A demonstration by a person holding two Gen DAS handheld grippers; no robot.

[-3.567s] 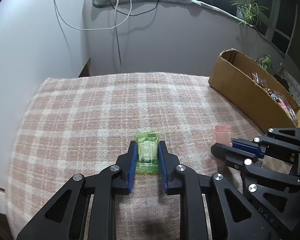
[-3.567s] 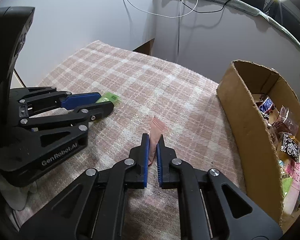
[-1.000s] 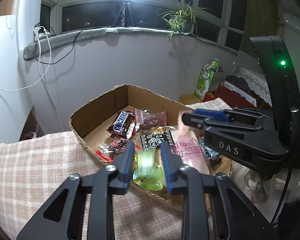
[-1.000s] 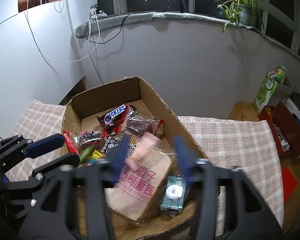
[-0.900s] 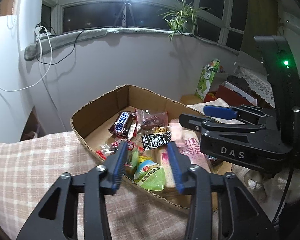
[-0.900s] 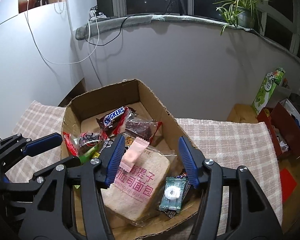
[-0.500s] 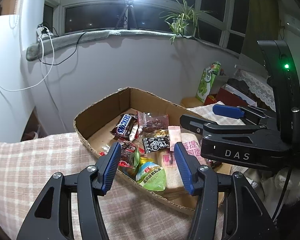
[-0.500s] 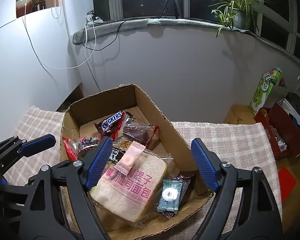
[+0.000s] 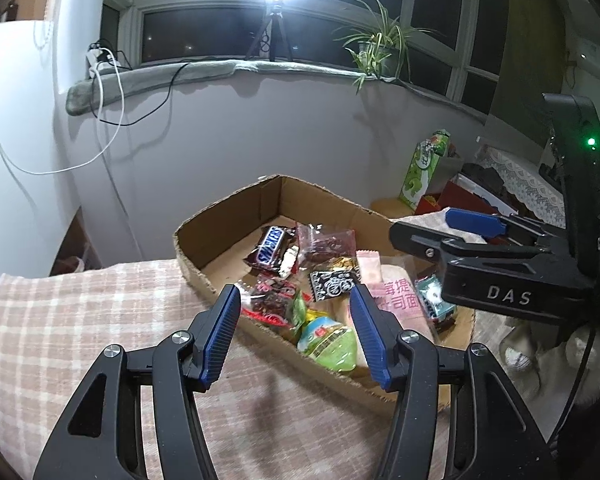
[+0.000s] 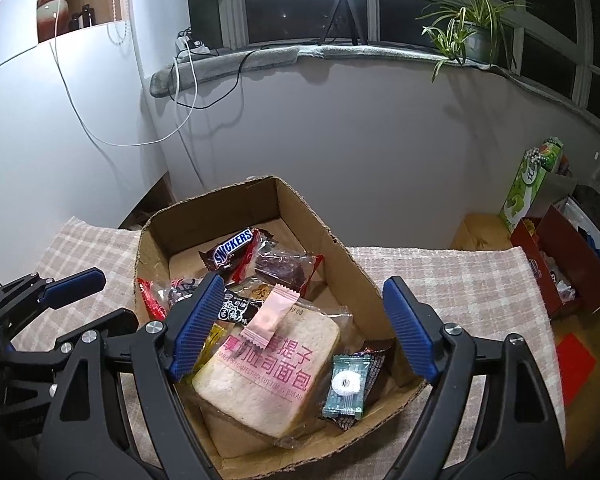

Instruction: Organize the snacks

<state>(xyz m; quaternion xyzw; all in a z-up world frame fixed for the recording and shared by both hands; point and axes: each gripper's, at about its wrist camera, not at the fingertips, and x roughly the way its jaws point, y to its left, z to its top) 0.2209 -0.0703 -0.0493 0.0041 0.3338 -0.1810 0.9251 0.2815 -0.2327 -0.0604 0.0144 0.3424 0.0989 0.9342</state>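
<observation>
Snacks fill the cardboard box (image 10: 342, 256) beneath my left gripper (image 9: 294, 330) and right gripper (image 10: 300, 326), both open and empty.

Two black plastic two-finger grippers — left gripper (image 9: 294, 330), right gripper (image 10: 304, 330) — ribbed blue pads, silver screws, white "DAS" lettering.
</observation>
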